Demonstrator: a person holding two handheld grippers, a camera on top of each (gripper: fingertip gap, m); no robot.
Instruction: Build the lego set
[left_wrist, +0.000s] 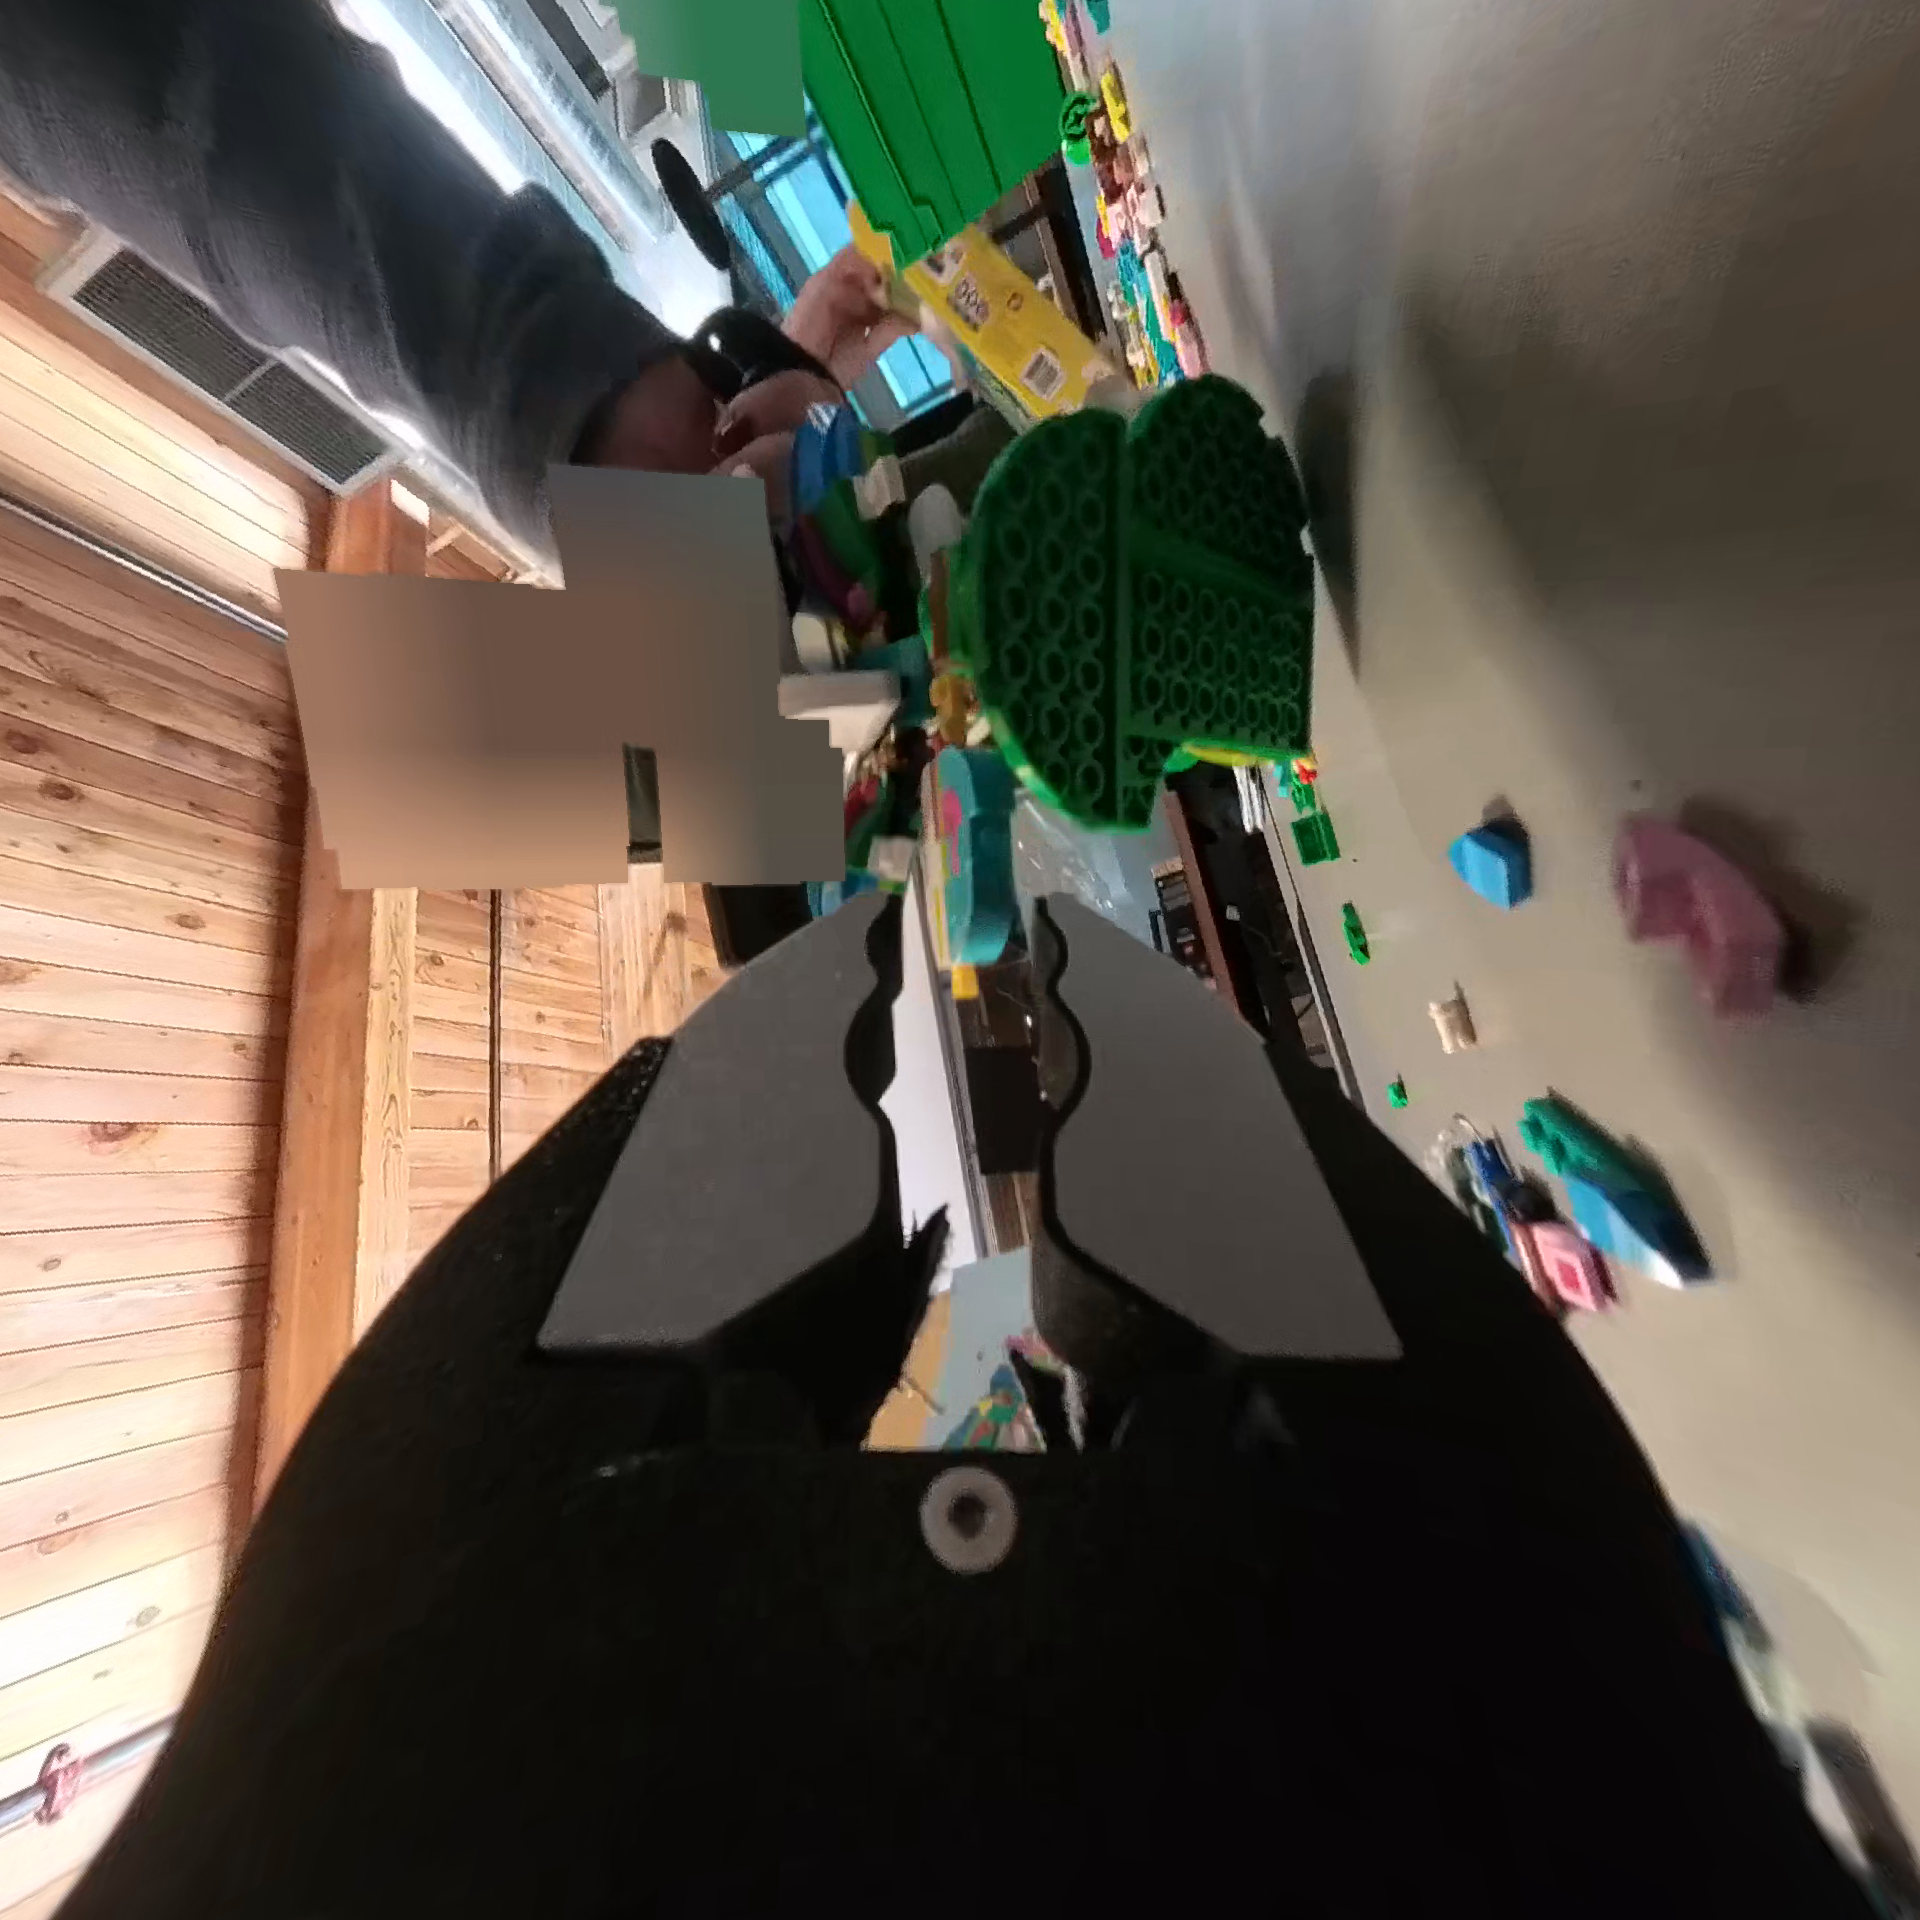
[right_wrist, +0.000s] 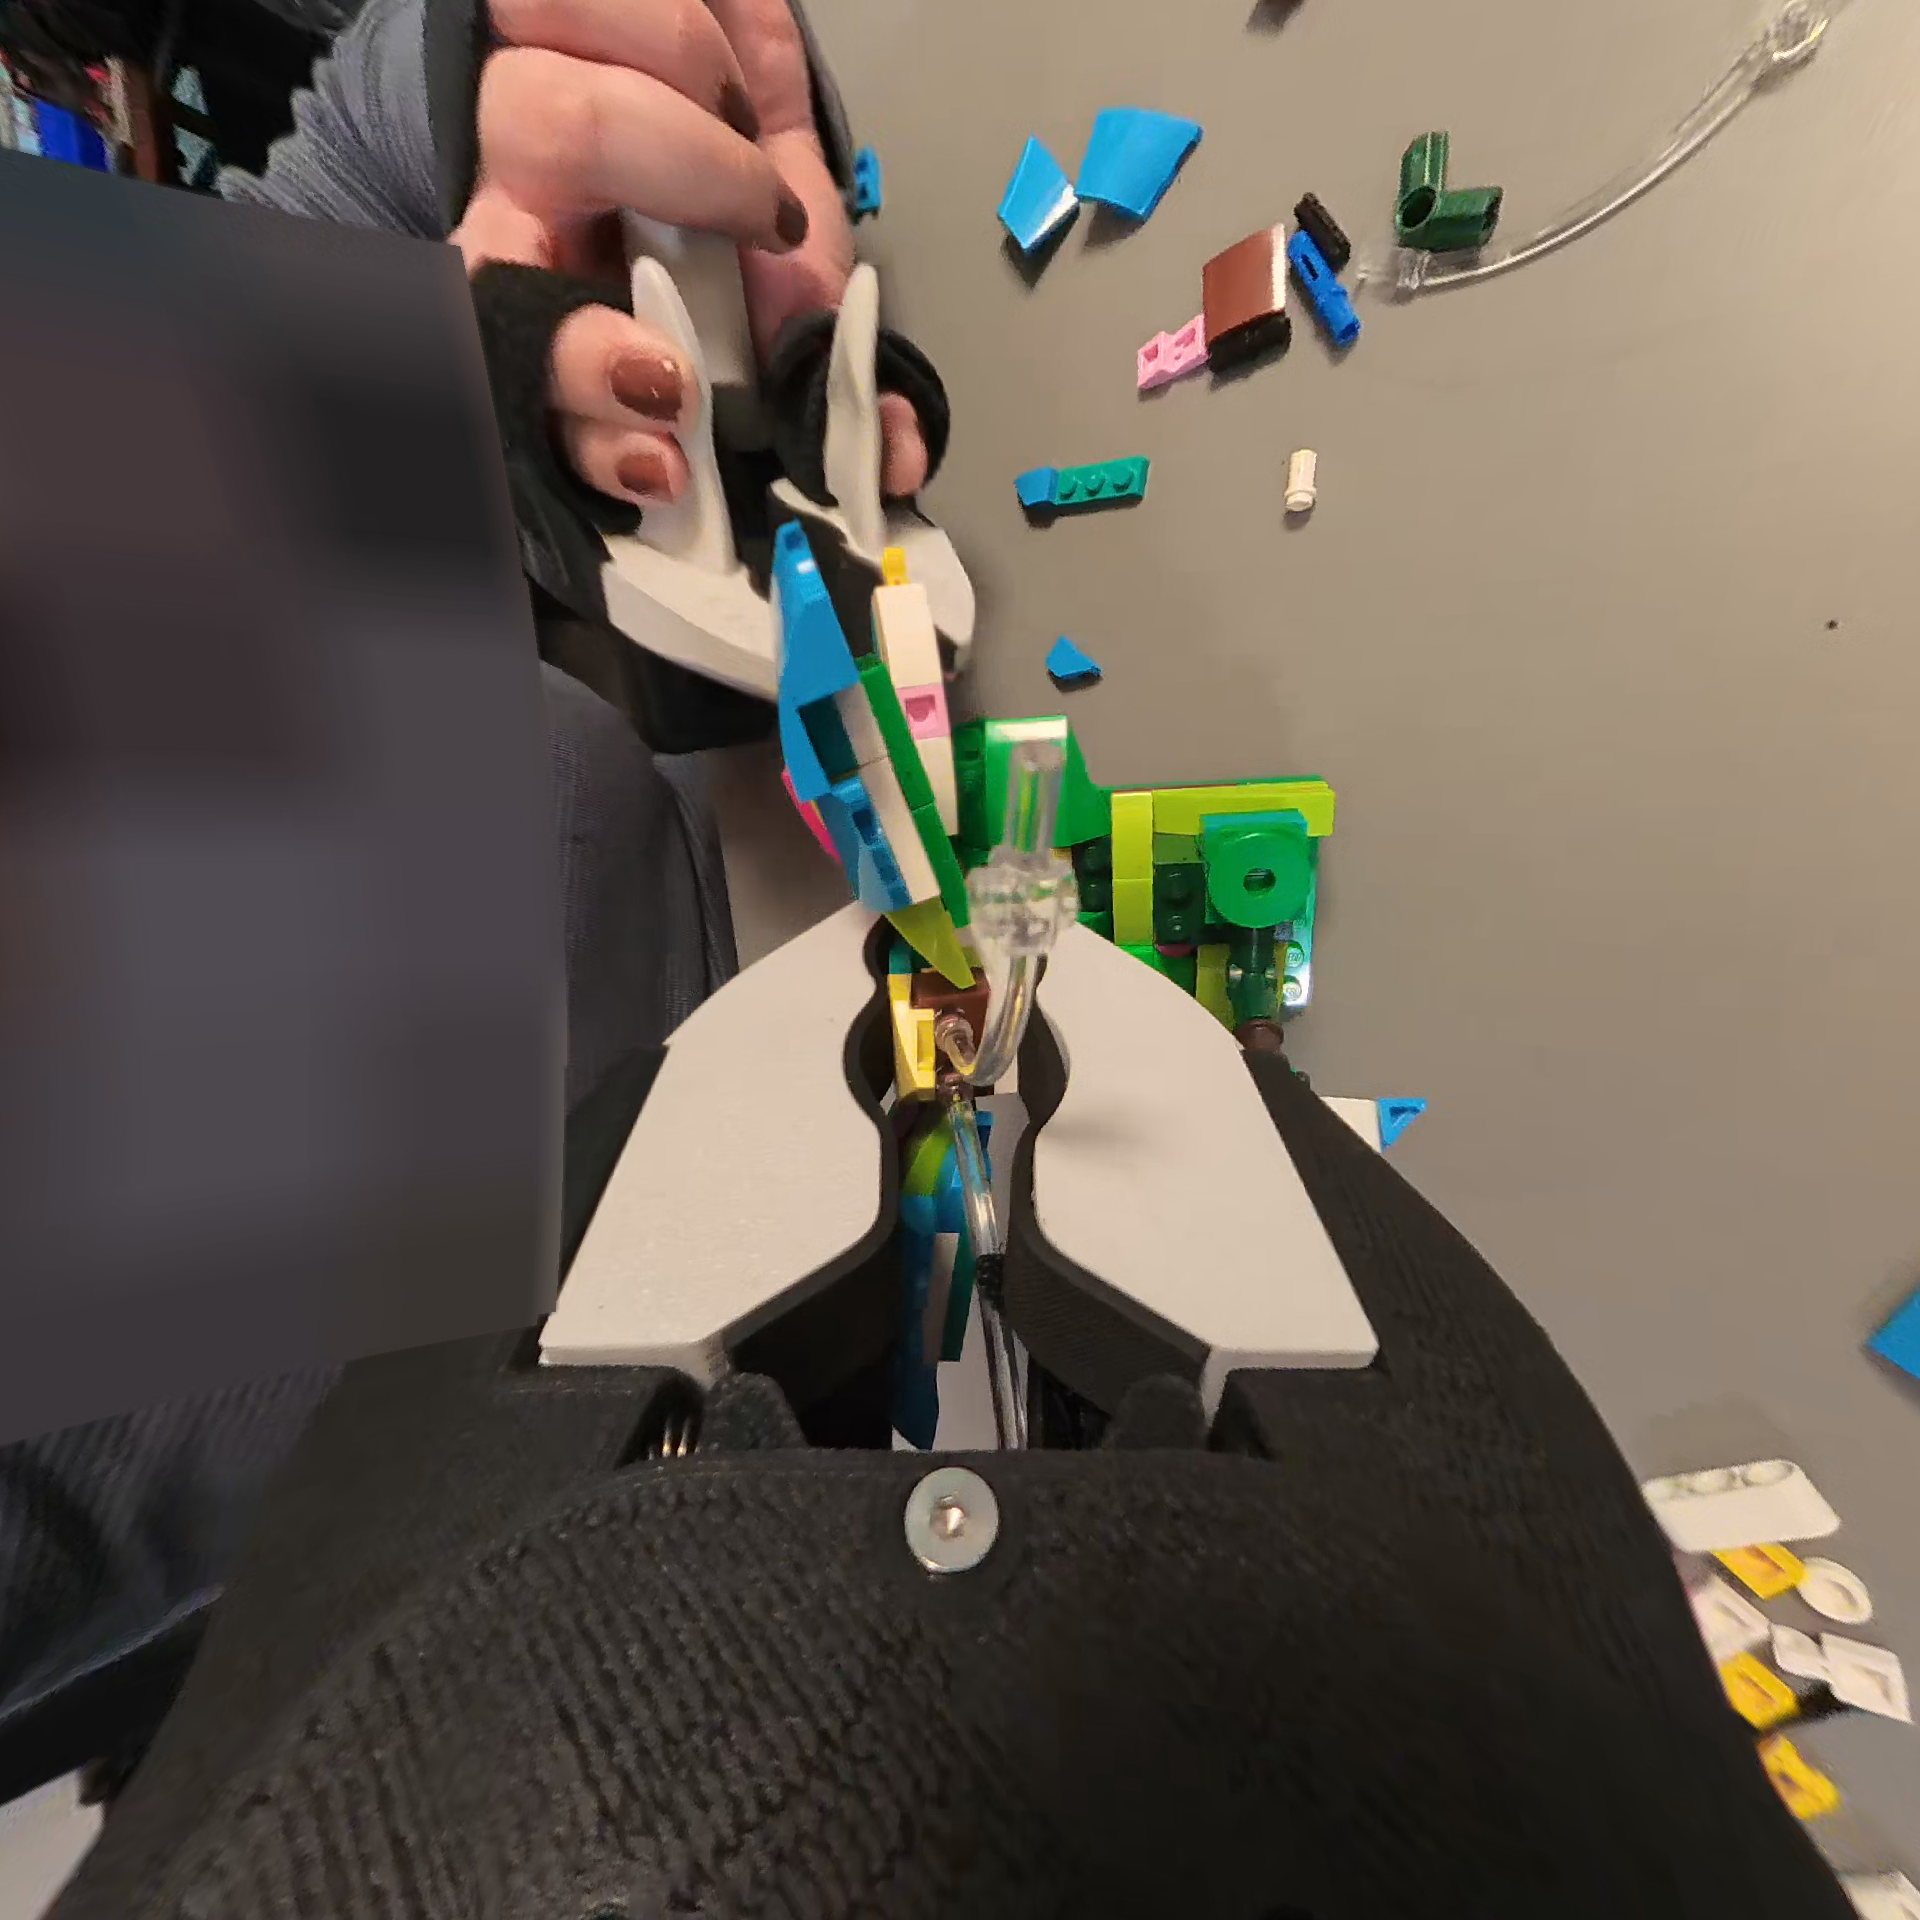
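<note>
Holding the multicoloured brick assembly with its clear curved plastic tube (right_wrist: 997, 904) in our narrowed right gripper (right_wrist: 961, 940), left gripper (left_wrist: 961, 914) narrow and seemingly empty, we judge seating it onto the green studded base (right_wrist: 1216, 883) at two o'clock comes next.

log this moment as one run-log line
right gripper: shut on multicoloured lego assembly with clear curved tube | left gripper: open, empty, tilted | green round lego baseplate: underside showing

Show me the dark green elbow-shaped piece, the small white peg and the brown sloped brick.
dark green elbow-shaped piece (right_wrist: 1439, 197), right wrist view, on its corner.
small white peg (right_wrist: 1301, 480), right wrist view, on its middle.
brown sloped brick (right_wrist: 1244, 278), right wrist view, on its top face.
</note>
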